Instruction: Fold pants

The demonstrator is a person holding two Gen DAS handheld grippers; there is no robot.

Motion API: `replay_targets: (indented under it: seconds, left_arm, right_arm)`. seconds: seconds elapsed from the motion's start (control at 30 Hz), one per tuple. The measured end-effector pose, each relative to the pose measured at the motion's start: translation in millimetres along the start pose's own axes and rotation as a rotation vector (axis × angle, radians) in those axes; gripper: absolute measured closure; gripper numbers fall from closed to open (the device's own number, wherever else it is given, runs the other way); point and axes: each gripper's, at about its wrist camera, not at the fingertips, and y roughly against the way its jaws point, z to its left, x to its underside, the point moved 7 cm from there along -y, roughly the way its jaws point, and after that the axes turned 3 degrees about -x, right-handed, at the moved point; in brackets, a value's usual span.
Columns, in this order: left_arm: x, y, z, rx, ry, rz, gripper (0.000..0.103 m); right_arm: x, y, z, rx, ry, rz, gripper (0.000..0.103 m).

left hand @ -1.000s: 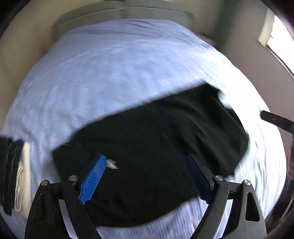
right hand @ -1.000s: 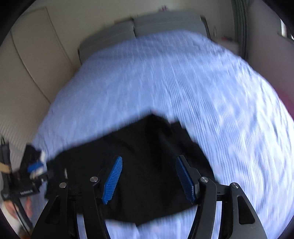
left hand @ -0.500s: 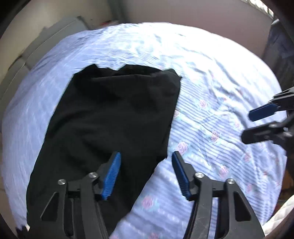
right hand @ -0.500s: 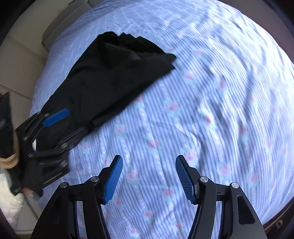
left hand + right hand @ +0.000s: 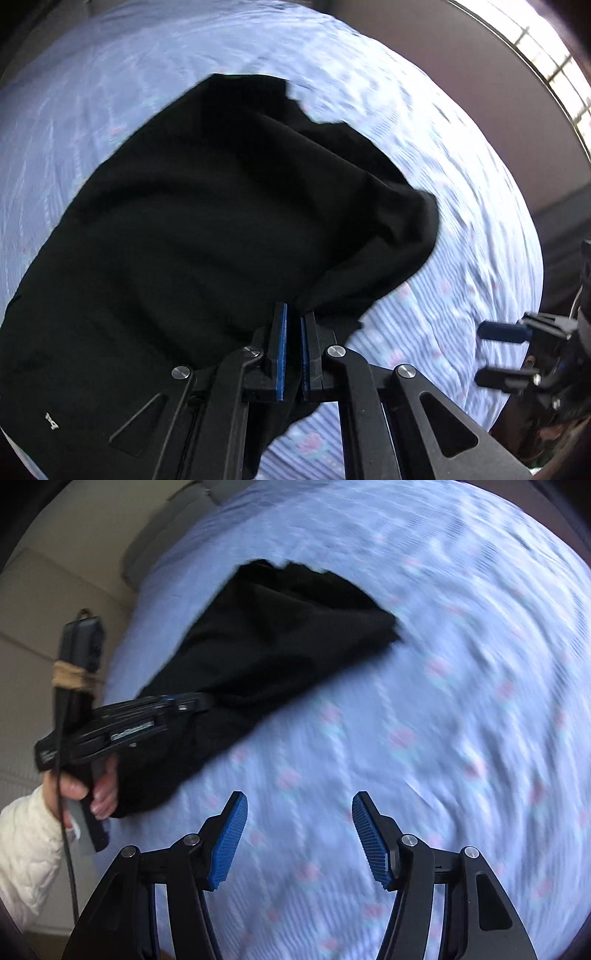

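Note:
The black pants lie partly folded on the blue striped floral bedsheet. My left gripper is shut on the near right edge of the pants and lifts that edge a little, so the cloth drapes from the blue pads. In the right wrist view the pants lie at the upper left, with the left gripper clamped on their near end. My right gripper is open and empty above bare sheet, well right of the pants. It also shows at the right edge of the left wrist view.
The bed fills both views. A grey headboard or pillow and a beige wall lie at the far left. A dark wall and a bright window are on the right side. The person's hand in a white sleeve holds the left gripper.
My left gripper went from open over the pants' edge to shut on it and raised the cloth. My right gripper stayed open and swung over the bare sheet.

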Motion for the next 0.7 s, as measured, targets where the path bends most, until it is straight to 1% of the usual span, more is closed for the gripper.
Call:
replay_targets:
  seconds: [0.07, 0.17, 0.27, 0.37, 0.4, 0.47, 0.53, 0.6, 0.63, 0.7]
  left_arm:
    - [-2.9, 1.8, 8.6, 0.008, 0.027, 0.004, 0.095]
    - [-2.9, 4.6, 13.0, 0.015, 0.039, 0.003, 0.095]
    - [2.1, 6.2, 12.3, 0.059, 0.050, 0.012, 0.095]
    - [11.8, 8.3, 13.5, 0.065, 0.042, 0.016, 0.094]
    - [12.6, 9.4, 16.1, 0.066, 0.041, 0.019, 0.094]
    - [13.1, 12.1, 18.5, 0.076, 0.041, 0.022, 0.094]
    - [15.2, 14.8, 20.5, 0.093, 0.047, 0.026, 0.093]
    - [14.9, 18.8, 25.0, 0.094, 0.061, 0.021, 0.088]
    - [16.9, 24.1, 29.5, 0.098, 0.072, 0.015, 0.086]
    - [19.7, 31.5, 38.7, 0.078, 0.098, -0.007, 0.075]
  right_arm:
    - [-16.3, -14.1, 16.6, -0.048, 0.060, 0.007, 0.042]
    - [-33.1, -36.1, 35.3, -0.098, 0.142, 0.033, 0.043]
    - [-48.1, -62.7, 47.3, -0.147, 0.185, 0.077, 0.048]
    - [-59.8, -86.0, 51.4, -0.146, 0.211, 0.116, 0.048]
    - [-63.6, -91.9, 52.7, -0.142, 0.224, 0.126, 0.050]
    - [-72.3, -97.5, 56.9, -0.137, 0.258, 0.127, 0.052]
    - [-78.1, -100.1, 62.2, -0.158, 0.267, 0.132, 0.052]
    - [-75.8, -108.0, 66.5, -0.197, 0.272, 0.185, 0.052]
    - [-74.5, -114.4, 65.3, -0.196, 0.268, 0.212, 0.052]
    - [-70.1, -125.5, 62.1, -0.196, 0.252, 0.263, 0.051]
